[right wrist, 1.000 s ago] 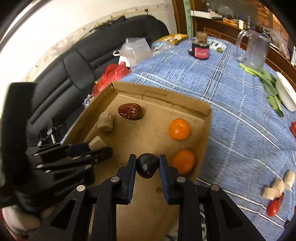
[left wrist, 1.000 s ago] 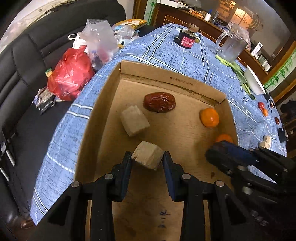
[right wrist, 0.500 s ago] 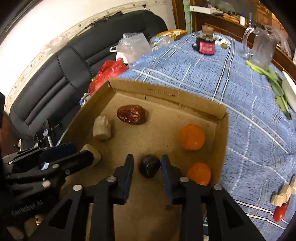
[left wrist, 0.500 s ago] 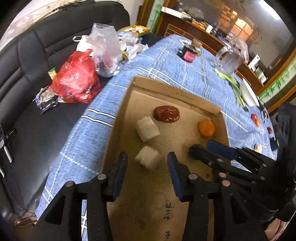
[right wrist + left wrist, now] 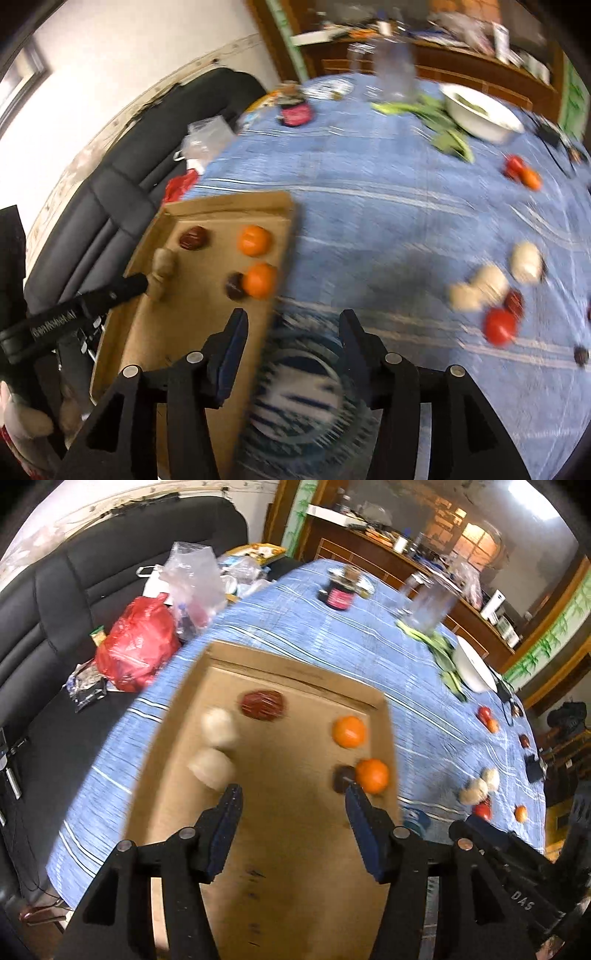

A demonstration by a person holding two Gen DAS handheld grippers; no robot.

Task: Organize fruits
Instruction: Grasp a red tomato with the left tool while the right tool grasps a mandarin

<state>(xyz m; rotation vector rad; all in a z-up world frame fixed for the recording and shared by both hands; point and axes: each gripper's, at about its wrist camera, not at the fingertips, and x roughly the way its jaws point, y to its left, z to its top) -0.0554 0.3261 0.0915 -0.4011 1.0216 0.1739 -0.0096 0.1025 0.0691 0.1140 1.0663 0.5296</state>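
Note:
A cardboard box (image 5: 295, 886) lies on the blue tablecloth. In it are two pale beige chunks (image 5: 212, 766), a dark red date (image 5: 263, 705), two oranges (image 5: 349, 732) and a small dark fruit (image 5: 341, 778). My left gripper (image 5: 293, 801) is open and empty above the box floor. My right gripper (image 5: 291, 325) is open and empty over the box's right rim (image 5: 284, 258) and the cloth. Loose fruits lie on the cloth to the right: pale chunks (image 5: 480, 284), red fruits (image 5: 500, 326) and a red and orange pair (image 5: 522, 171).
A black sofa (image 5: 44, 602) with a red bag (image 5: 136, 642) and clear bags stands left of the table. A jar (image 5: 340, 594), glass pitcher (image 5: 428, 605), greens and a white bowl (image 5: 480, 114) sit at the far end. A blue patterned plate (image 5: 295, 398) lies under my right gripper.
Both grippers opened and let go: the beige chunk and the dark fruit now lie in the box. Both pulled back; the right one swung right, off the box.

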